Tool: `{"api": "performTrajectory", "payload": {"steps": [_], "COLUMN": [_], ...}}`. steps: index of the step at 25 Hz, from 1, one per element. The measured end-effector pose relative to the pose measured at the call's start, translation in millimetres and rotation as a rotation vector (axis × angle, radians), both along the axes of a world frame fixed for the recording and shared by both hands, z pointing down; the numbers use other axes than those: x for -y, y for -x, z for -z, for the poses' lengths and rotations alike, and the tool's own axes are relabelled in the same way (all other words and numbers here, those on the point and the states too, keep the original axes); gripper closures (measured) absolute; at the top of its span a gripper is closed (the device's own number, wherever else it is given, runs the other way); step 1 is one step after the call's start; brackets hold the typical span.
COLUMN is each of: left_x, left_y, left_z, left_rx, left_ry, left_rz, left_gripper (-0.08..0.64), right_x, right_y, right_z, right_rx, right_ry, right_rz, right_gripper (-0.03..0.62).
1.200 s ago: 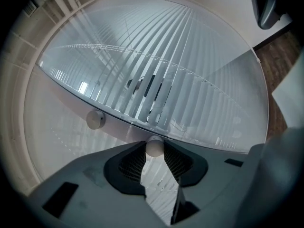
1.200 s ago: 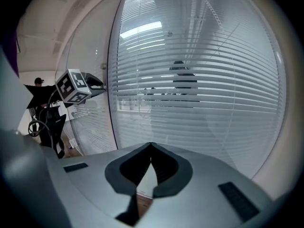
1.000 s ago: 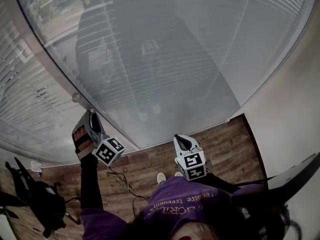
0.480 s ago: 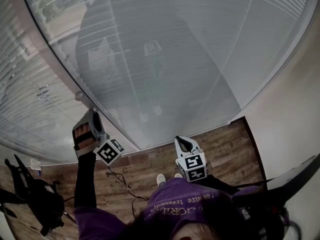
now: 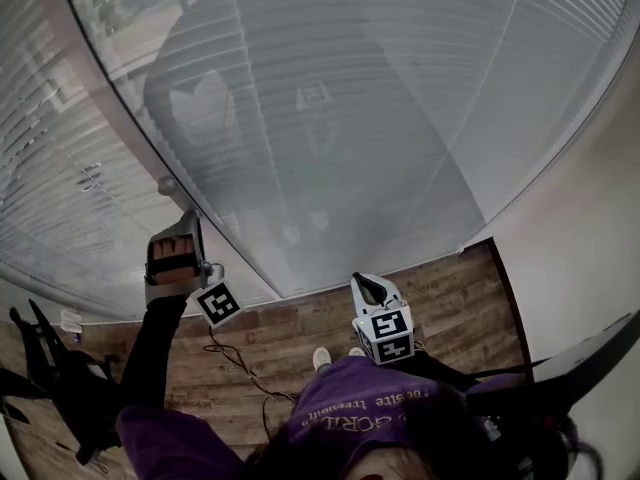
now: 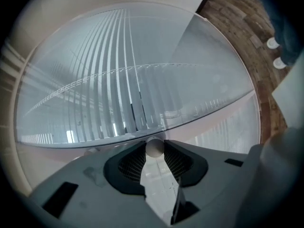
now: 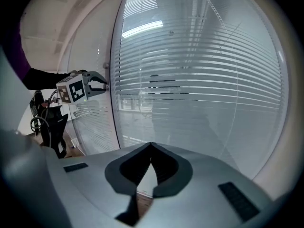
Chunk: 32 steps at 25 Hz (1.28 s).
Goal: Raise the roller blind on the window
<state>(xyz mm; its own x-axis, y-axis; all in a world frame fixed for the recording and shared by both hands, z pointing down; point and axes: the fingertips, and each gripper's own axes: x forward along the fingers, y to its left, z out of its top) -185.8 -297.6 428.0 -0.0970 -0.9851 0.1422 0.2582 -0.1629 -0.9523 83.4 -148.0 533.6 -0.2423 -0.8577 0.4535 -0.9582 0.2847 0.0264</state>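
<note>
A grey see-through roller blind (image 5: 380, 118) hangs down over the window, almost to the wooden floor. My left gripper (image 5: 188, 216) is held up against the window's frame post (image 5: 120, 118), just below a small knob (image 5: 167, 184). In the left gripper view a small pale ball (image 6: 154, 147) sits pinched between the tips of the left gripper (image 6: 154, 149). The right gripper view shows the left gripper (image 7: 105, 83) at that post too. My right gripper (image 5: 362, 280) stays low in front of my body, shut and empty, pointing at the blind (image 7: 199, 80).
A second pane with slatted blinds (image 5: 50, 198) lies left of the post. A plain wall (image 5: 590, 248) bounds the window on the right. A black stand (image 5: 60, 388) and a loose cable (image 5: 240, 363) are on the wooden floor (image 5: 450, 288) at lower left.
My left gripper has risen along the frame post and my arm has stretched out. The right gripper has stayed where it was.
</note>
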Motion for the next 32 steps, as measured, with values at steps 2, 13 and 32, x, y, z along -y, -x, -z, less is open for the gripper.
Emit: {"api": "performTrajectory", "payload": {"steps": [2, 13, 32], "left_x": [0, -1, -19], "left_y": [-2, -5, -4], "left_z": [4, 3, 21], "left_rx": [0.058, 0.297, 0.114], "left_ry": [-0.006, 0.012, -0.194], "left_rz": [-0.013, -0.036, 0.000], "left_gripper": [0.443, 0.443, 0.445], "right_x": [0, -2, 0], "right_y": [1, 3, -12], "right_z": [0, -1, -6], "right_rx": [-0.001, 0.008, 0.033], "right_ry": [0.000, 0.003, 0.010], "right_rz": [0.003, 0.007, -0.026], "right_gripper": [0.594, 0.594, 0.594]}}
